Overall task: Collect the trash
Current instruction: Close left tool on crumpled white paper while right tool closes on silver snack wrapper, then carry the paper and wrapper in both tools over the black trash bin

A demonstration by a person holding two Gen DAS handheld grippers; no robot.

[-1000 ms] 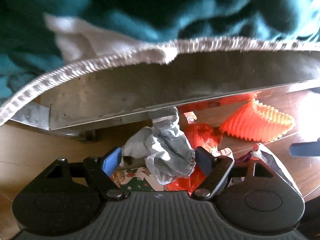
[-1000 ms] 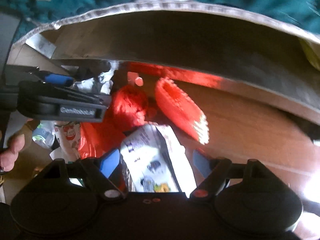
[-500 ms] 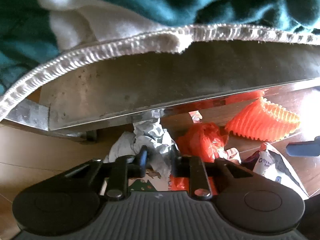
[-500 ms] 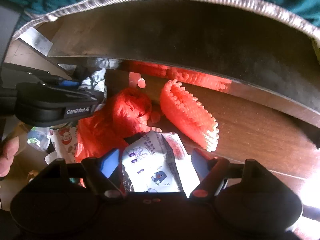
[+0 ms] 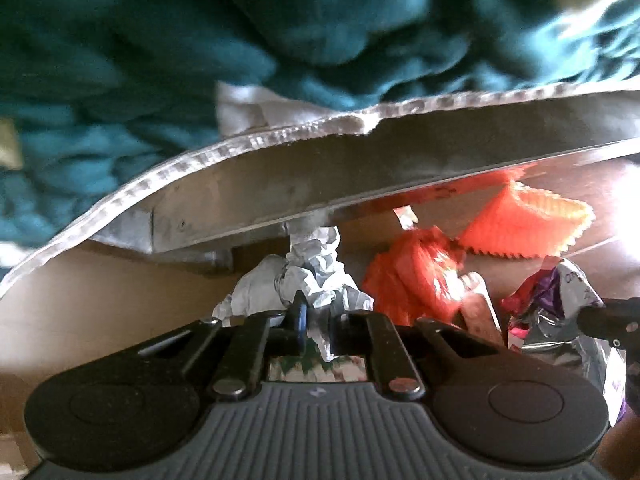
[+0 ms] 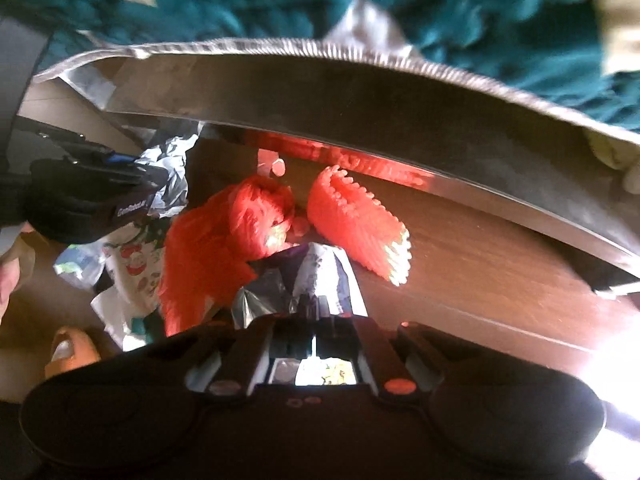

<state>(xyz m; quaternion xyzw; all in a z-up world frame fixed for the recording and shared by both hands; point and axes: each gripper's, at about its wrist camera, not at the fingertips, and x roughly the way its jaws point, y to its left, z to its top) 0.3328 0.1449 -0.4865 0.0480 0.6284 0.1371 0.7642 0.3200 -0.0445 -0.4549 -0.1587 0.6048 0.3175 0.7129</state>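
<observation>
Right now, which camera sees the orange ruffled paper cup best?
The right wrist view shows the orange ruffled paper cup best: it lies on its side on the brown wooden table, full length, pleats and toothed rim clear. The left wrist view catches it farther off at the right, partly under the cardboard flap.

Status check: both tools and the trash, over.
Left tool closing on crumpled white paper. Right tool shut on silver printed foil wrapper. Red plastic bag alongside.

Teal fabric (image 5: 160, 60) blurred; foil wrapper (image 6: 320, 276) partly hidden behind closed jaws.
</observation>
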